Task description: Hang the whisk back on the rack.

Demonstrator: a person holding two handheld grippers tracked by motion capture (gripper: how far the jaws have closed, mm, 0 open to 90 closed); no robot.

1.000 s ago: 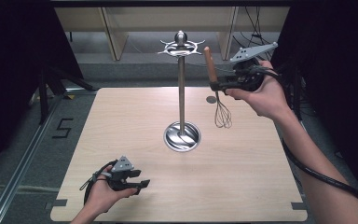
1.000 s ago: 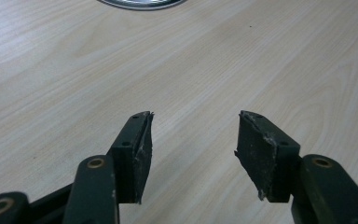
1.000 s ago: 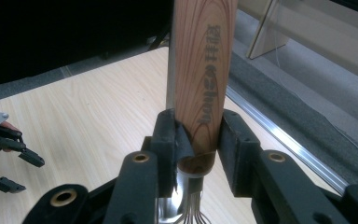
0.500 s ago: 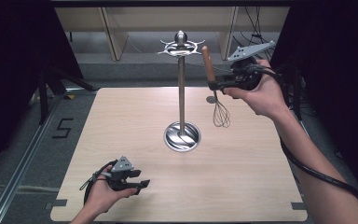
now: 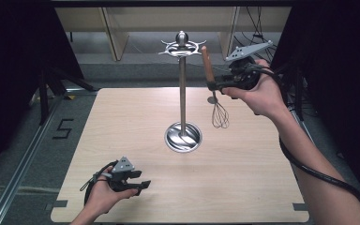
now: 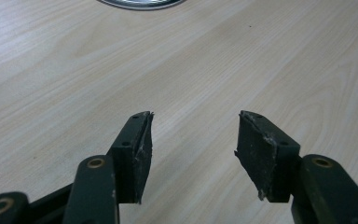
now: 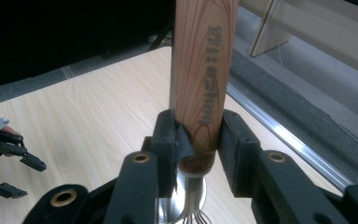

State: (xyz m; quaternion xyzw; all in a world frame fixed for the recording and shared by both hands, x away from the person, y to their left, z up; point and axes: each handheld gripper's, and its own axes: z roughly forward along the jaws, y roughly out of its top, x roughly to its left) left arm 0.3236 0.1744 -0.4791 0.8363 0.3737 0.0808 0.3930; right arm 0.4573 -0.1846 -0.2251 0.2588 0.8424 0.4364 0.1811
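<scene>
A whisk (image 5: 220, 115) with a wooden handle (image 7: 205, 60) hangs wires-down, raised above the table's back right. My right gripper (image 5: 212, 86) is shut on the lower end of the handle (image 5: 206, 63), as the right gripper view (image 7: 198, 128) shows up close. A metal stand (image 5: 182, 93) with a round base (image 5: 183, 137) and a ring of hooks (image 5: 182, 47) at its top rises from the table's middle; the handle's tip is just right of the hooks and apart from them. My left gripper (image 5: 145, 185) (image 6: 193, 123) rests low near the front left, open and holding nothing.
The light wooden table (image 5: 262, 178) has bare room on all sides of the stand. A small round grey spot (image 5: 211, 100) lies on the table behind the whisk. The stand's base rim (image 6: 140, 3) shows ahead of the left gripper. Shelving and dark curtains stand beyond the table.
The whisk in my right gripper has shifted slightly left toward the stand's top and stands more upright. The left gripper has not moved.
</scene>
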